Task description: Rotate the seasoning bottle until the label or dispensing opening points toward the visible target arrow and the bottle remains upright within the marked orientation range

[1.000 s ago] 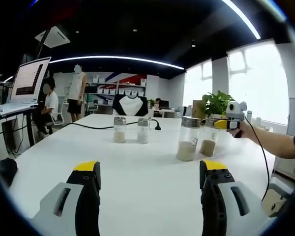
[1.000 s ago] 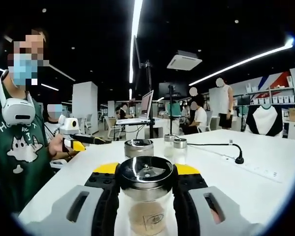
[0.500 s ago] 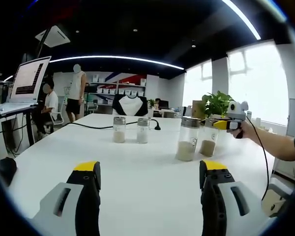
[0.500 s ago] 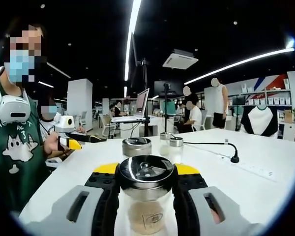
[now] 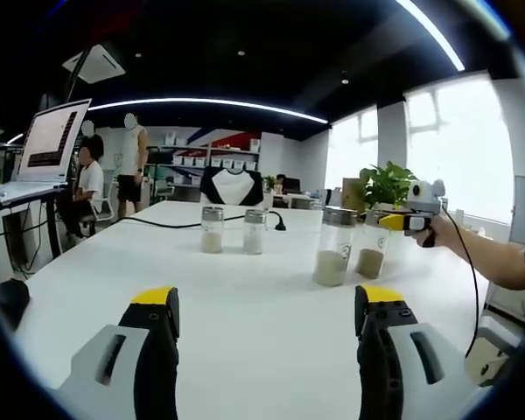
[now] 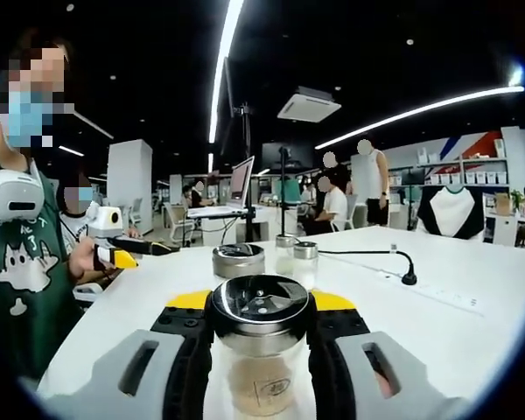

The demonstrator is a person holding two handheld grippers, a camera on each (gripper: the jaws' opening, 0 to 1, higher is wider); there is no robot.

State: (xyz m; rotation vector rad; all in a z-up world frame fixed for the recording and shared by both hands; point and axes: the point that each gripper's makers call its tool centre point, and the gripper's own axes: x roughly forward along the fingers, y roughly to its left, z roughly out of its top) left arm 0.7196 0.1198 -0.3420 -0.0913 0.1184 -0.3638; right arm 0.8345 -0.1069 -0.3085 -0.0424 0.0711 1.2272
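Right tongs (image 6: 261, 328) pinch seasoning bottle (image 6: 260, 350) upright on worktop (image 6: 472, 332), ready for turning. Left tongs (image 5: 267, 337) spread wide, holding nothing.

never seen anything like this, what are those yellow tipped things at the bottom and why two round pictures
Those are hand-held grippers, one in each of a person's hands, each carrying its own fisheye camera, hence two round pictures. In the left gripper view, the left gripper is open over the white table, holding nothing. In the right gripper view, the right gripper is shut on a seasoning bottle with a metal lid. On the table stand a second large bottle next to the held one, two small shakers and a black cable.
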